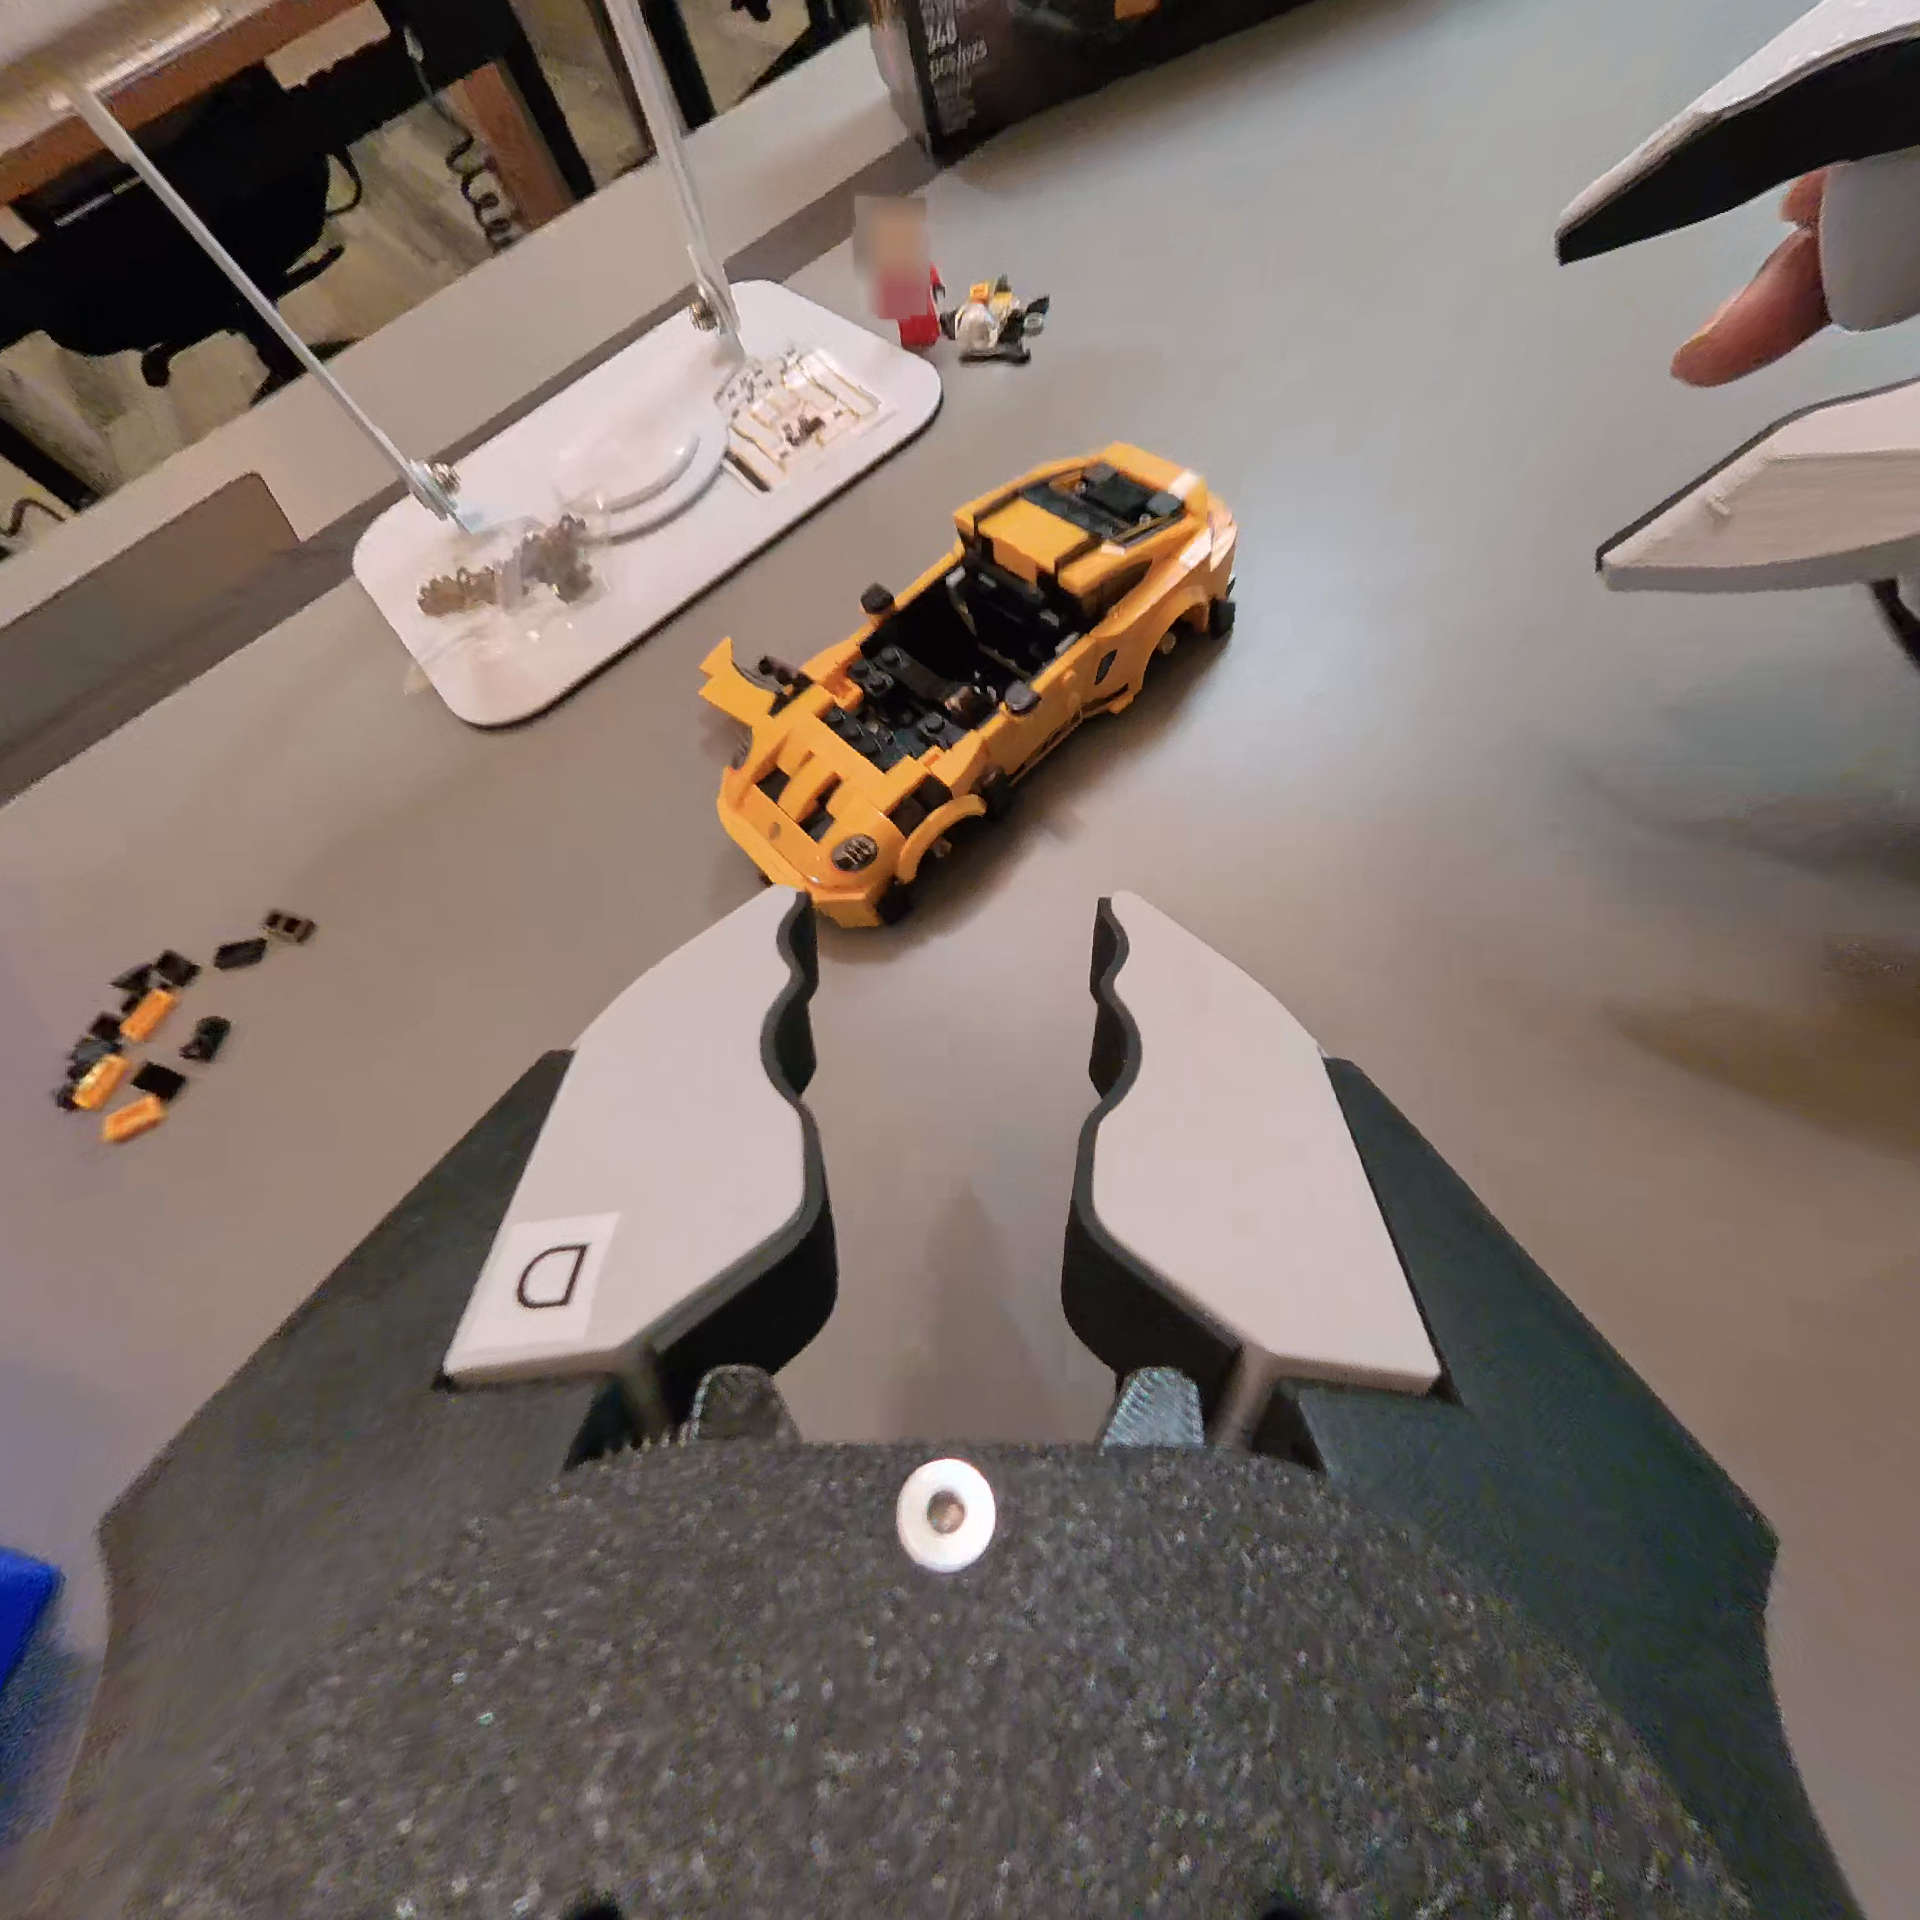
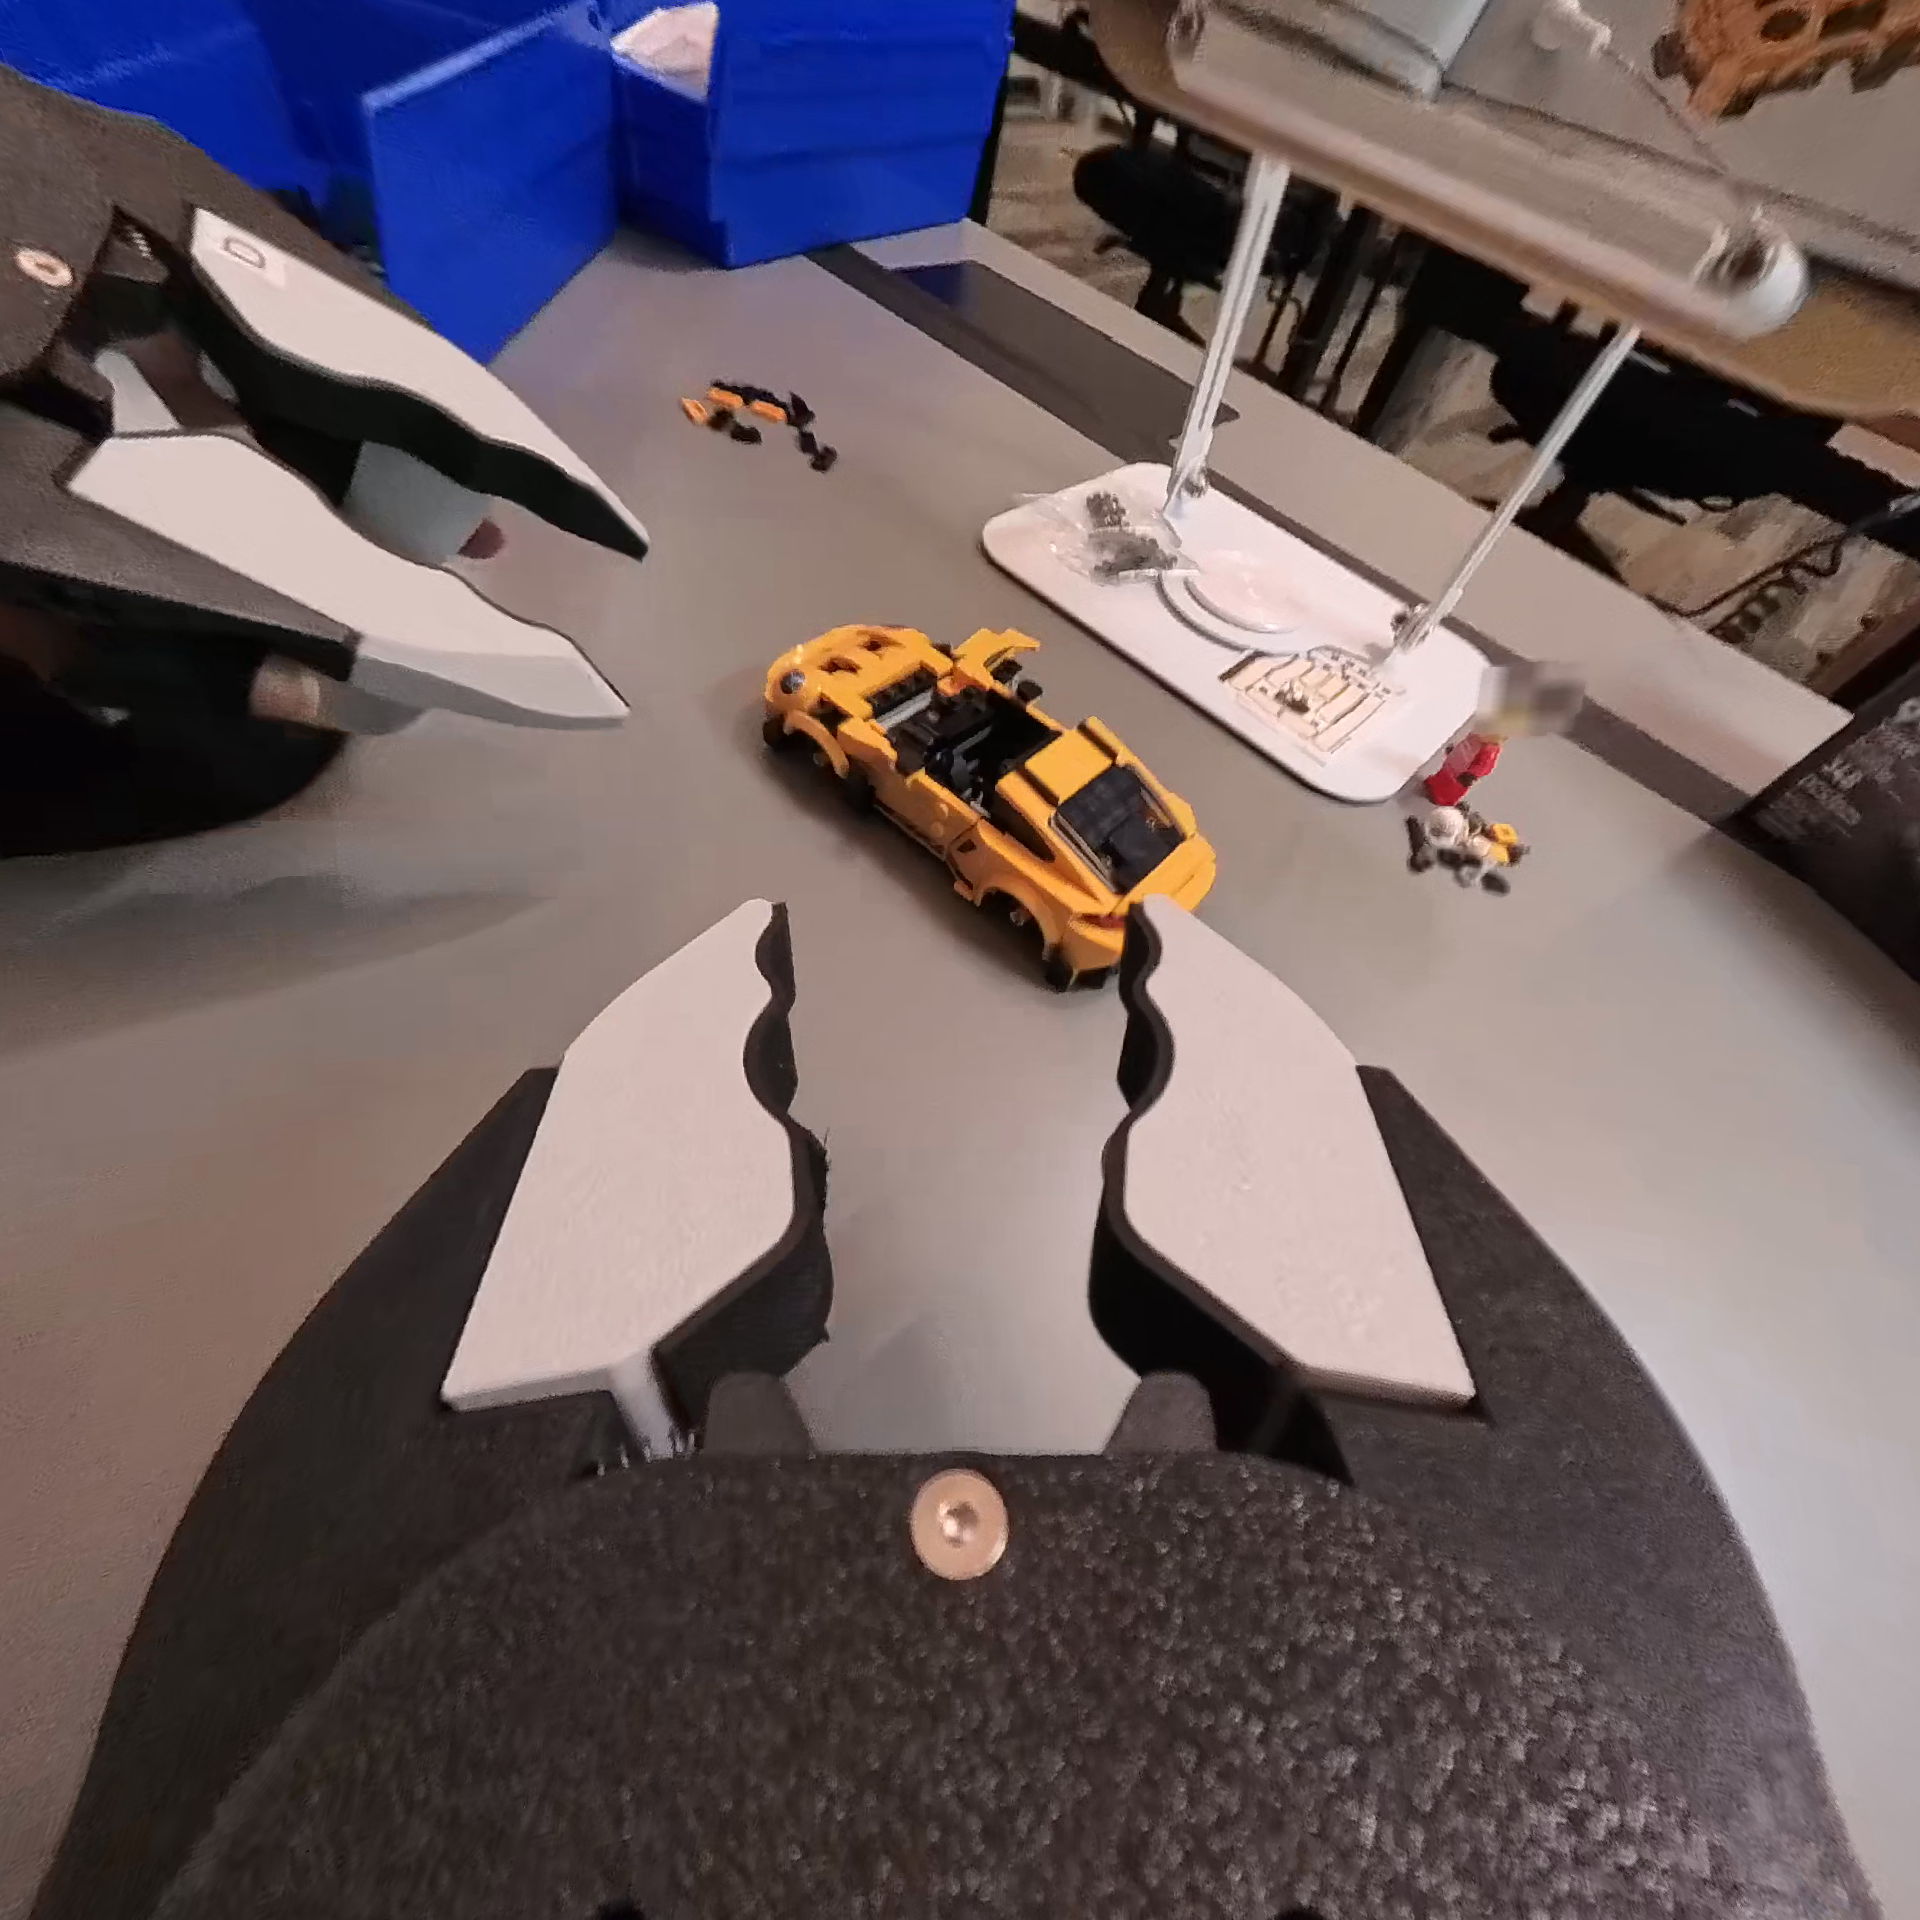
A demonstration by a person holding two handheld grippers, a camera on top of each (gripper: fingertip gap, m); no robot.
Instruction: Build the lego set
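The left gripper (image 1: 951, 914), with grey-faced fingers in black mounts, is held with its jaws spread wide and nothing between them. Its tips are seen just short of the nose of the partly built yellow-and-black brick car (image 1: 982, 686), which is set on the smooth grey table (image 1: 1351, 935) with its roof off and one door panel swung outward. The right gripper (image 2: 956, 914) is likewise parted wide and empty — one fingertip is seen near the car's rear corner, though contact cannot be judged.

Off to the left gripper's side, a small scatter of loose black and orange bricks (image 1: 156, 1023) is laid on the table, well apart from the car. Beyond the car, a white flat stand base with two slanted metal rods (image 1: 644, 488) is placed; clear bags of small parts and a sticker sheet are rested on it. Just beside that base, a small red brick figure (image 1: 920, 317) and a little cluster of white, black and yellow pieces (image 1: 997, 317) are seen. A dark cardboard box (image 1: 997, 83) is stood at the far edge, and blue plastic bins (image 2: 665, 135) are ranged behind the loose bricks.
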